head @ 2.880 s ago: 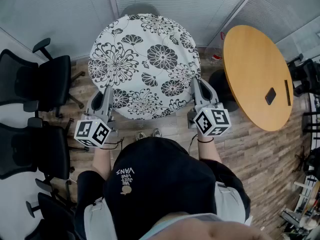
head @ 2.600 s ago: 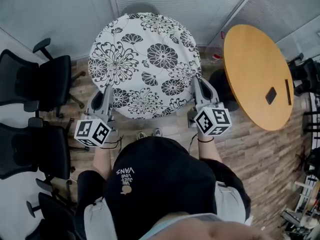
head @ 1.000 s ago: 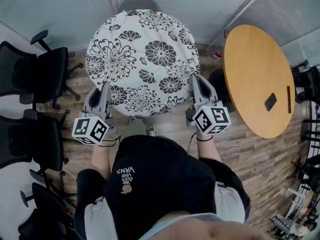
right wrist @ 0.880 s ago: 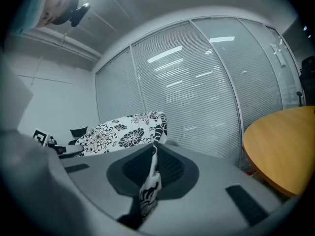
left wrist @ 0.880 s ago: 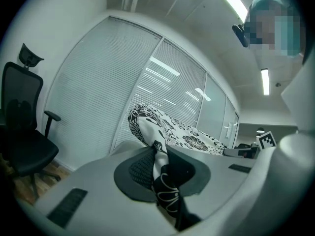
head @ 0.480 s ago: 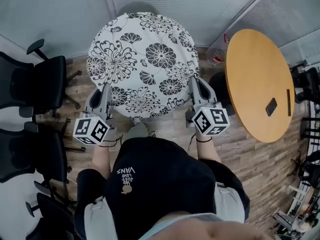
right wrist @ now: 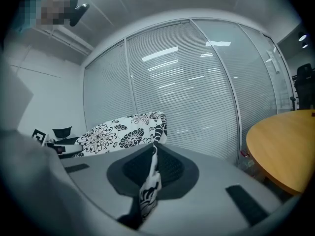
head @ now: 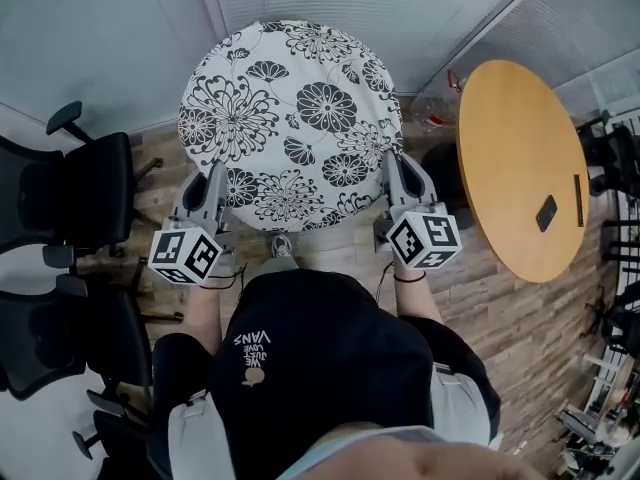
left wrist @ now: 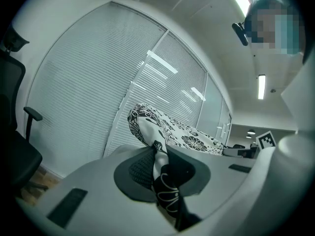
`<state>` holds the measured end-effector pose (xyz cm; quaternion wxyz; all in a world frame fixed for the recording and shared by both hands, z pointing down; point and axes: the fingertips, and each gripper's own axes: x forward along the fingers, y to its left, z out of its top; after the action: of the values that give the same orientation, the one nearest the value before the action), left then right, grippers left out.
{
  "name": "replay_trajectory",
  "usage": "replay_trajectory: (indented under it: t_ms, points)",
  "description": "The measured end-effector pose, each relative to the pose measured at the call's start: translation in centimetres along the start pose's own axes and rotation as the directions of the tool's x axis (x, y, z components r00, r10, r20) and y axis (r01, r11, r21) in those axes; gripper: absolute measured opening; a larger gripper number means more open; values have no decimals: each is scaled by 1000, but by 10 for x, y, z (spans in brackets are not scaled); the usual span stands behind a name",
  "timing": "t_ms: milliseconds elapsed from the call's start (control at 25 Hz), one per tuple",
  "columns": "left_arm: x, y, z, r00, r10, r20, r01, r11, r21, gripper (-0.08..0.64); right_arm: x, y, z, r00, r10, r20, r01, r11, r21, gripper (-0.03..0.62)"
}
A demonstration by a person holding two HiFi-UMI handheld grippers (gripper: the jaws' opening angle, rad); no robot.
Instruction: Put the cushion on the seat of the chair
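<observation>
Cushion [head: 290, 118] — near edge pinched tight between jaws of left gripper [head: 216, 180] and right gripper [head: 392, 168].

"VANS" print (upside down), black top [head: 330, 368]

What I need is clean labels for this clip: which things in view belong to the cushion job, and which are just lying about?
Job in hand: floral cushion; left gripper and right gripper, jaws shut on its edges; black office chairs, though which one gets it I cannot tell.
Lying about: round wooden table; small dark object on it.
</observation>
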<state>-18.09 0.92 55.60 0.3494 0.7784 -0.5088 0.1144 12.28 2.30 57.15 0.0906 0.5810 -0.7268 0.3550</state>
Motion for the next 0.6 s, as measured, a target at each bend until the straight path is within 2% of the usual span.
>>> replay_trajectory:
  t_ms: [600]
  points:
    - [-1,-2,7,999,-28,-28,28,1000,-9,51,-8,10,5,999,-32,-11,32,999,3,23]
